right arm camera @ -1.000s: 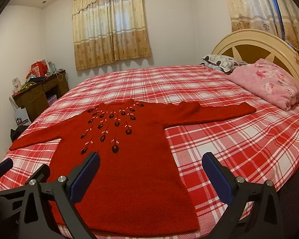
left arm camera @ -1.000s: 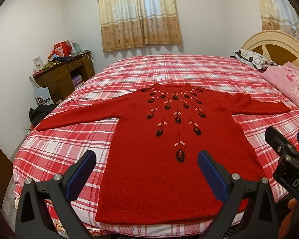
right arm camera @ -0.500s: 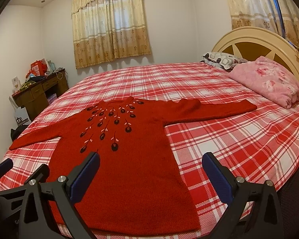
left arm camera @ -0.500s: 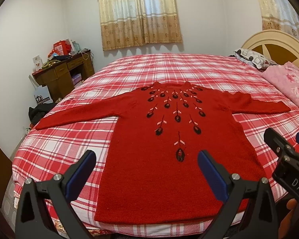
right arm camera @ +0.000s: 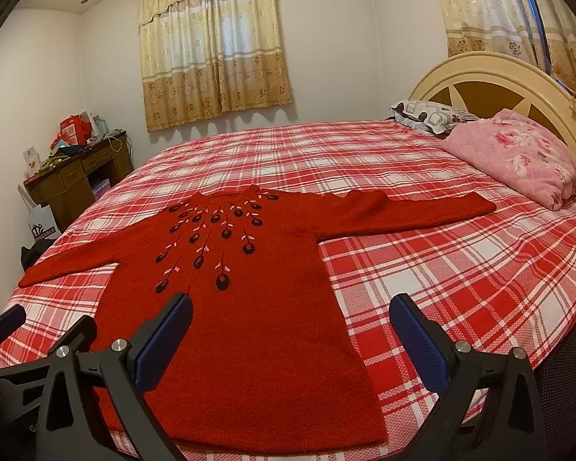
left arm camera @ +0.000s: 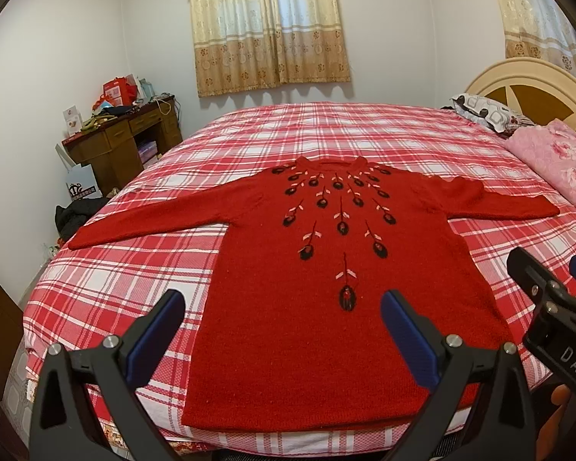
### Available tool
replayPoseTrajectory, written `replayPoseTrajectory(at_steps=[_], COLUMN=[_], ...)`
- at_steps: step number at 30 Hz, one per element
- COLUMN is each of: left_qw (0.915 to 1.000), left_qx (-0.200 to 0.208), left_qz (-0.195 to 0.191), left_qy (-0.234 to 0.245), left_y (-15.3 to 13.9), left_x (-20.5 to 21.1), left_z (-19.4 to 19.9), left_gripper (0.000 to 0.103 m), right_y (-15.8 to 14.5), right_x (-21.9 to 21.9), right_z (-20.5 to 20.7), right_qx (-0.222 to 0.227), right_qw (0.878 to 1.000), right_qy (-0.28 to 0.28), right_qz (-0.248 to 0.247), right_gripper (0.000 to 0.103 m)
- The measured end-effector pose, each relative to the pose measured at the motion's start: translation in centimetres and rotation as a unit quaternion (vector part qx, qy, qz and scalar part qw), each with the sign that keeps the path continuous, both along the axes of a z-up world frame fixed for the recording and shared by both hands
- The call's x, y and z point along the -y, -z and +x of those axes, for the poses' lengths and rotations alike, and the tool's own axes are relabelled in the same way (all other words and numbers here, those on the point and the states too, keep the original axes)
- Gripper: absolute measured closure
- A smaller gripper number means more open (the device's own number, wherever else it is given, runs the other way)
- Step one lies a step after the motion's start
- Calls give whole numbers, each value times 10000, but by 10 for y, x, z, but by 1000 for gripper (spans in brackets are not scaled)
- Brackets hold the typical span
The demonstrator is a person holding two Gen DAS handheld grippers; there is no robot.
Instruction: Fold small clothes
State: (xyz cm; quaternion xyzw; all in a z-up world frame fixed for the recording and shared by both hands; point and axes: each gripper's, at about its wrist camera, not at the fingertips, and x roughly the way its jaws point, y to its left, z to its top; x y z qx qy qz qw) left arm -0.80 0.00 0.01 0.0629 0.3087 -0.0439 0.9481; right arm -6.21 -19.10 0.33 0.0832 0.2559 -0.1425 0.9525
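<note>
Both wrist views, start of the fold. The red knitted sweater (left arm camera: 326, 307) lies flat and face up on the plaid bedspread (left arm camera: 126, 280), hem at the near edge of the bed, neckline away from you, both sleeves spread straight out to the sides. The embroidered motif (left arm camera: 338, 207) fans down from the neckline and marks the centre line of the body.

Your left gripper (left arm camera: 284, 334) hangs above the hem with its jaws spread wide and nothing between them; your right gripper (right arm camera: 292, 336) hangs above the hem's right corner, likewise spread and empty. Neither touches the cloth.

Handling, as a judgement: the knit looks thick, soft and limp, fairly light, with a fuzzy surface that should grip the blue pads (left arm camera: 411, 338) well. It will sag and stretch if lifted by one point, and it may drag on the bedspread beneath. Nothing here is fragile.

Where to take hold: the left sleeve (left arm camera: 146, 223) and the right sleeve (right arm camera: 414, 207) each offer a free cuff, well apart from the body, which a jaw can pinch from the edge. For the body fold, take the hem at its two corners, one per gripper, pinching both layers so that the cloth rises evenly.
</note>
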Motion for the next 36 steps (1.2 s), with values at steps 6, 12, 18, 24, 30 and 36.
replayPoseTrajectory(at_steps=[6, 12, 18, 24, 30, 36], left_qw=[10000, 10000, 10000, 10000, 10000, 10000], left_qx=[2, 1, -4, -22, -28, -34], left_qz=[0, 1, 1, -4, -2, -1], left_qy=[0, 7, 10, 14, 15, 13], left_y=[0, 0, 0, 5, 5, 6], left_x=[-1, 0, -1, -2, -1, -1], left_z=[0, 0, 0, -1, -1, -1], left_gripper=[0, 0, 0, 0, 0, 0], right_y=[1, 2, 2, 3, 2, 2], right_x=[-1, -4, -3, -3, -2, -2], right_z=[1, 1, 0, 0, 0, 0], right_qx=[-6, -23, -38, -62, -53, -62], right_qw=[10000, 10000, 10000, 10000, 10000, 10000], right_qy=[2, -12, -14, -17, -8, -8], right_qz=[7, 1, 9, 30, 19, 36], right_gripper=[1, 1, 1, 1, 1, 1])
